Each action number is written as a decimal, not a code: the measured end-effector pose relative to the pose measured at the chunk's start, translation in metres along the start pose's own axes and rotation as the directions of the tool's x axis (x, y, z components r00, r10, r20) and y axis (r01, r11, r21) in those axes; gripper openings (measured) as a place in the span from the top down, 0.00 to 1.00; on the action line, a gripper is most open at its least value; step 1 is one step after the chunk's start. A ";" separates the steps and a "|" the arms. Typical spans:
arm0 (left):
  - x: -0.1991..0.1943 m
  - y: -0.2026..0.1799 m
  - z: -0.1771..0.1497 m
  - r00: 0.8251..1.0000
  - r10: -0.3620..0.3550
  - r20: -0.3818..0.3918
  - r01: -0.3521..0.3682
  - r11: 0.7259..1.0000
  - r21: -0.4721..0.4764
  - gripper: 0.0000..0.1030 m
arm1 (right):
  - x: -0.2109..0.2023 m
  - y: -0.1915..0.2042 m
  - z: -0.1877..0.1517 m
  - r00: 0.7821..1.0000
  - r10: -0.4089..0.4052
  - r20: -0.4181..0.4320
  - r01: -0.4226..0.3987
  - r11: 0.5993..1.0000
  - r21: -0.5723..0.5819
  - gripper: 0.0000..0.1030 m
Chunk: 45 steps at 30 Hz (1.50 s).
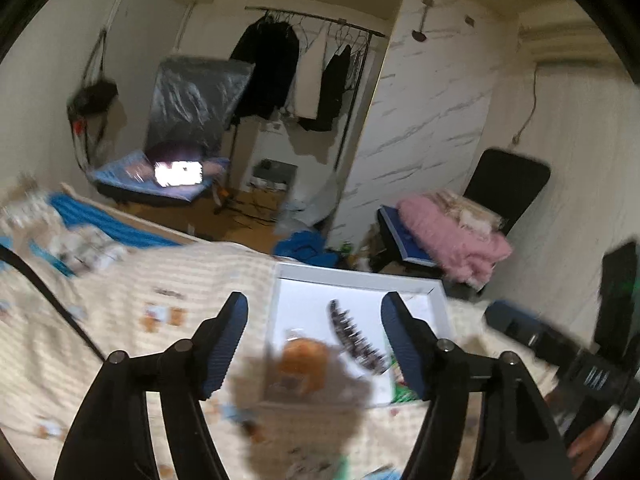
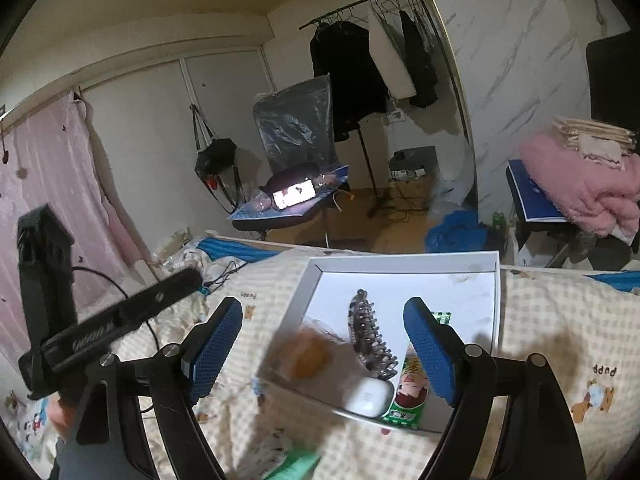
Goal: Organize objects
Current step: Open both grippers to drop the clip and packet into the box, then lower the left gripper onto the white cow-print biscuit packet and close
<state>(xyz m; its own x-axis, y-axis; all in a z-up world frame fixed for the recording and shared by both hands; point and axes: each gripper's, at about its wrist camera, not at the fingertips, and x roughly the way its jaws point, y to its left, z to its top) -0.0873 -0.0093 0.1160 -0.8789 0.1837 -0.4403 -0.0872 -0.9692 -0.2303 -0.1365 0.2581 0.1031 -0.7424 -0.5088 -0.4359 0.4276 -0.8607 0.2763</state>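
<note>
A white shallow box (image 2: 404, 262) lies on the checked bedspread and also shows in the left wrist view (image 1: 360, 278). In it lie a dark hair claw clip (image 2: 368, 328), an orange-brown wrapped item (image 2: 308, 352), a white earbud case (image 2: 370, 396) and a green packet with a cartoon face (image 2: 410, 392). The clip (image 1: 354, 338) and orange item (image 1: 300, 364) show blurred in the left view. My left gripper (image 1: 314, 344) is open and empty just above the box. My right gripper (image 2: 324, 348) is open and empty over the box's near side.
The bedspread (image 2: 560, 320) covers the bed. Beyond it stand a chair with a lit phone (image 2: 294, 196), a clothes rack (image 2: 360, 60) and a black chair with a pink blanket (image 2: 580, 184). A green item (image 2: 296, 466) lies near the bed's front.
</note>
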 end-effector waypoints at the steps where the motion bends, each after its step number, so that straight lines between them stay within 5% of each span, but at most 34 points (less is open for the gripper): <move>1: -0.014 -0.003 0.000 1.000 0.022 0.007 -0.022 0.999 0.032 0.28 | -0.005 0.003 0.001 1.000 0.007 0.000 -0.007 1.000 -0.002 0.18; 6: -0.069 -0.020 -0.001 0.999 -0.045 -0.014 0.047 0.994 0.102 0.24 | -0.041 0.036 0.009 0.998 0.053 -0.031 -0.055 0.997 -0.063 0.18; 10: -0.109 -0.030 -0.013 1.000 0.005 0.000 -0.005 0.991 0.134 0.21 | -0.080 0.049 0.008 0.996 0.082 -0.024 -0.083 0.994 -0.067 0.18; 17: -0.113 -0.025 -0.050 0.991 -0.085 -0.103 0.085 0.996 -0.005 0.20 | -0.123 0.053 -0.015 0.997 0.083 0.001 -0.083 0.997 -0.012 0.18; 23: -0.080 -0.031 -0.092 0.975 -0.097 -0.198 0.102 0.995 0.018 0.20 | -0.090 0.028 -0.053 0.992 0.092 -0.087 -0.088 0.995 0.049 0.18; 29: -0.035 -0.020 -0.120 0.972 -0.020 -0.234 0.010 0.999 -0.043 0.20 | -0.030 -0.001 -0.089 0.978 0.133 -0.163 -0.105 0.980 0.170 0.18; 36: 0.000 0.015 -0.142 0.942 -0.113 -0.316 0.037 0.971 -0.237 0.20 | 0.003 -0.014 -0.115 0.970 0.052 -0.239 -0.018 0.990 0.140 0.18; 45: 0.015 0.004 -0.149 0.928 -0.132 -0.349 0.062 0.977 -0.205 0.20 | 0.014 -0.028 -0.125 0.965 0.070 -0.254 -0.036 0.990 0.136 0.18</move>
<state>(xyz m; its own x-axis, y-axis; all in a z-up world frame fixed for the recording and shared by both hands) -0.0306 0.0141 -0.0210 -0.6400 0.3558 -0.6810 -0.0440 -0.9018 -0.4299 -0.0943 0.2722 -0.0182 -0.5553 -0.5559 -0.6186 0.3801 -0.8312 0.4058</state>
